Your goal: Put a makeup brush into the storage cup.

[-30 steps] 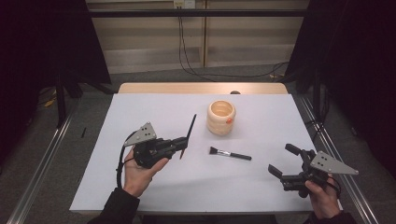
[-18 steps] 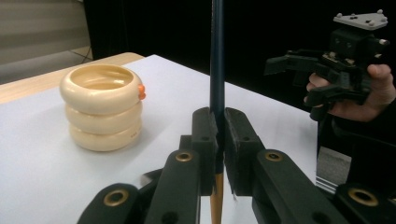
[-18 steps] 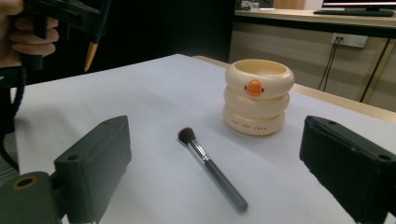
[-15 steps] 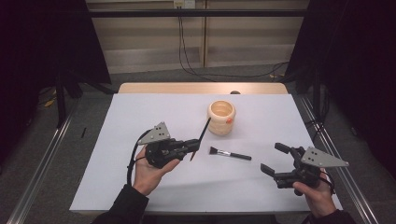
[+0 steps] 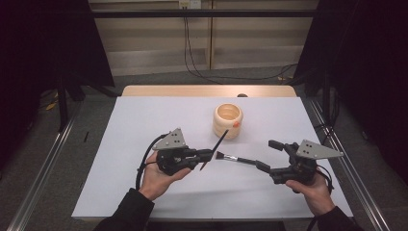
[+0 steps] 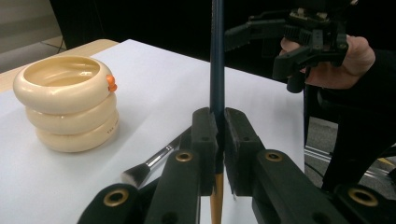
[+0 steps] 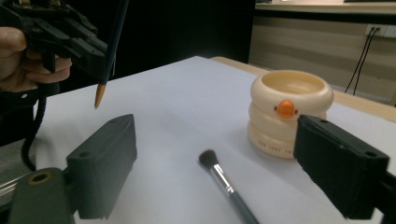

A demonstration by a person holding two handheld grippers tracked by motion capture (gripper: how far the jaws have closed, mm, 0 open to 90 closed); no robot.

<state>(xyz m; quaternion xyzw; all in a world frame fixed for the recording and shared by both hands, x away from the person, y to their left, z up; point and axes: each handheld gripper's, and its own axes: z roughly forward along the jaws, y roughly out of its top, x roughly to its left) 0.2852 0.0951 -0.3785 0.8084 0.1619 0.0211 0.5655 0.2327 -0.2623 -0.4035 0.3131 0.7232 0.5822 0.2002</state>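
My left gripper (image 5: pixel 207 154) is shut on a thin dark blue pencil (image 5: pixel 220 143) with a tan lower end. The pencil (image 6: pixel 217 56) stands up between the pads, its top leaning toward a cream ringed cup (image 5: pixel 227 120) with an orange knob. A small makeup brush (image 5: pixel 235 159) lies flat on the white table, bristles toward the left gripper. My right gripper (image 5: pixel 268 155) hovers just right of the brush's handle. Its jaws have just been closing a little but stand wide apart, and the brush (image 7: pixel 219 177) lies on the table between and ahead of them, untouched.
The white table top (image 5: pixel 144 125) has a wooden strip along its far edge. Metal rails run along both sides of the table. Cables hang down the back wall.
My left gripper has carried the pencil to the right, closer to the cup and the brush. The right gripper has moved left and slightly up toward the brush handle.
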